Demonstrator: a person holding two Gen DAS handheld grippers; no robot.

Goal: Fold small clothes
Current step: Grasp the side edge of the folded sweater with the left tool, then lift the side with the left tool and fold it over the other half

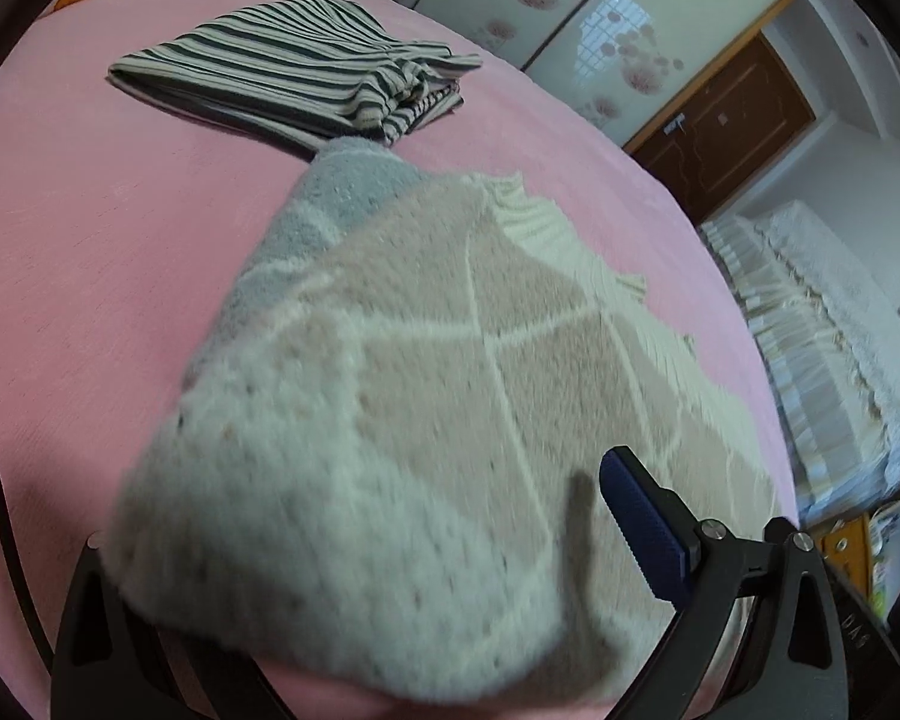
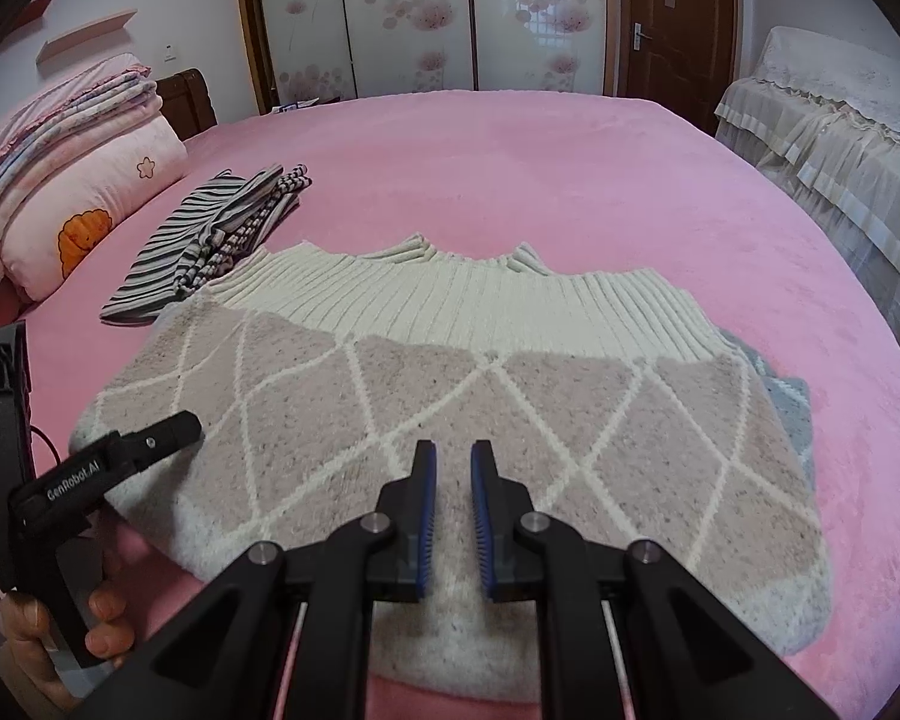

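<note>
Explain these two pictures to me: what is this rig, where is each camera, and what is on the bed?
No robot arm is involved. A person holds a two-finger gripper in each hand, and each gripper carries a fisheye camera looking forward along its fingers, so each picture shows its own black fingers at the bottom.

In the right wrist view, the right gripper sits low over a diamond-patterned knit sweater. Its jaws are nearly closed, and I cannot tell whether they pinch fabric. At the left edge of that view is the person's hand holding the left gripper. Its jaws stand wide, with the sweater's edge draped across them.

The sweater lies on a pink bed. A folded striped garment lies beyond it.
</note>
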